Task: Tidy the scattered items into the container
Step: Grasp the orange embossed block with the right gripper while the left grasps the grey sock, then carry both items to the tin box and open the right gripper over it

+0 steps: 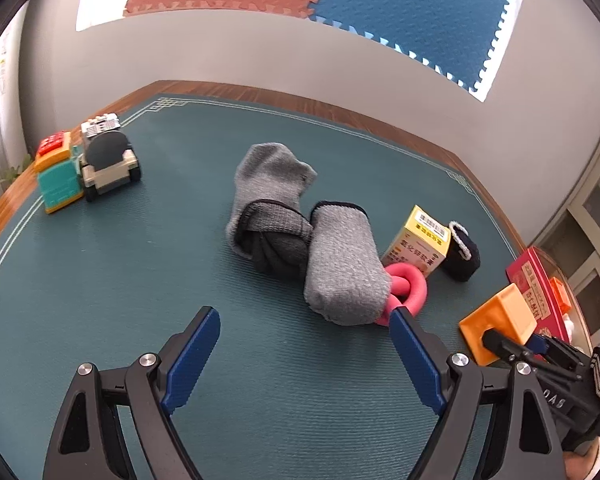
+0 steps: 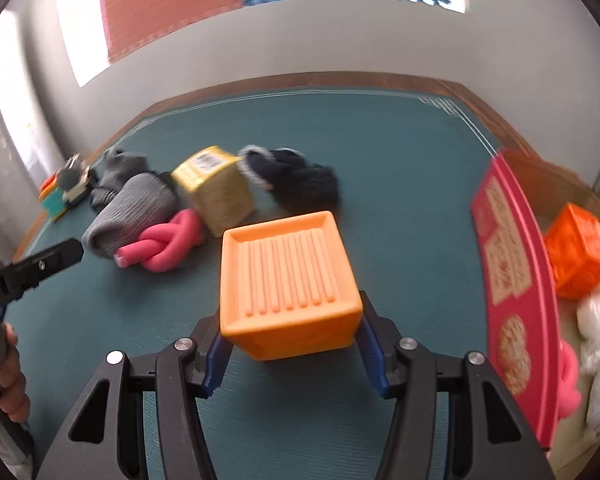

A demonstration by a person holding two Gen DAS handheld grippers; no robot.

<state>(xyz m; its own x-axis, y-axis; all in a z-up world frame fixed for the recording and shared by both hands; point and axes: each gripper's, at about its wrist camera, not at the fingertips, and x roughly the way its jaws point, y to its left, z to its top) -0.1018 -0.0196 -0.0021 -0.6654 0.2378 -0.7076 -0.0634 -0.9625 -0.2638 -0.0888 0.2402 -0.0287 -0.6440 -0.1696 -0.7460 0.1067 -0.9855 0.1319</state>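
- The right gripper [image 2: 290, 344] clamps an orange plastic block [image 2: 288, 284] by its two side walls and holds it above the green mat [image 2: 380, 152]. The block looks rigid, hollow and light.
- The red-walled container [image 2: 512, 276] sits at three o'clock and already holds another orange block [image 2: 578, 256].
- The left gripper [image 1: 304, 344] is spread wide and empty.
- Grey socks [image 1: 300, 236] at twelve o'clock are soft; pinch a fold.
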